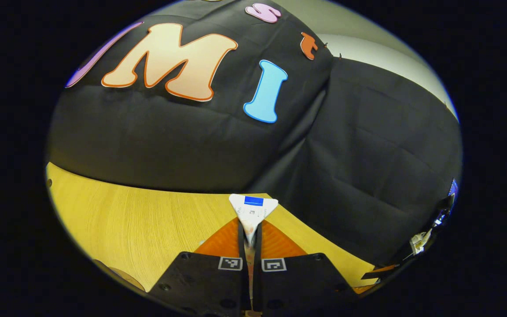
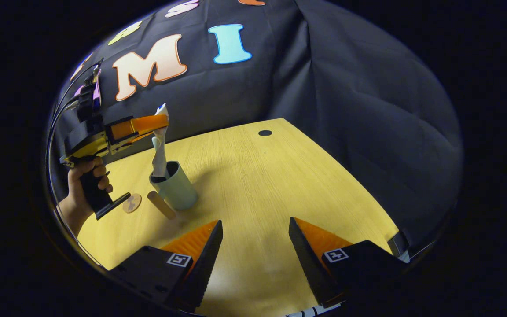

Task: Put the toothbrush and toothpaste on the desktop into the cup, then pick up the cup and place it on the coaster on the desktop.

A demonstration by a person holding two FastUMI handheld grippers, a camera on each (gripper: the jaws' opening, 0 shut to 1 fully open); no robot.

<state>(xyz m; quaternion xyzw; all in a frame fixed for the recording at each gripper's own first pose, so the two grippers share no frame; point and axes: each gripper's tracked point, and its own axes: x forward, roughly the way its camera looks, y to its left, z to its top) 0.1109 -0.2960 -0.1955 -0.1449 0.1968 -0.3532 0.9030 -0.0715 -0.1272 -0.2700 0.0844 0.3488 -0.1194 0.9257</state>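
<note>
Yellow wooden desktop (image 2: 253, 176) | pale green cup (image 2: 176, 187) stood near round flat coaster (image 2: 131, 203) | left gripper (image 1: 251, 229) clenched on white toothpaste tube (image 1: 253, 209), lower end in cup; judged step: release it | right gripper (image 2: 255, 237) released, idle | tan stick (image 2: 161, 204) beside cup, perhaps toothbrush, unclear
</note>
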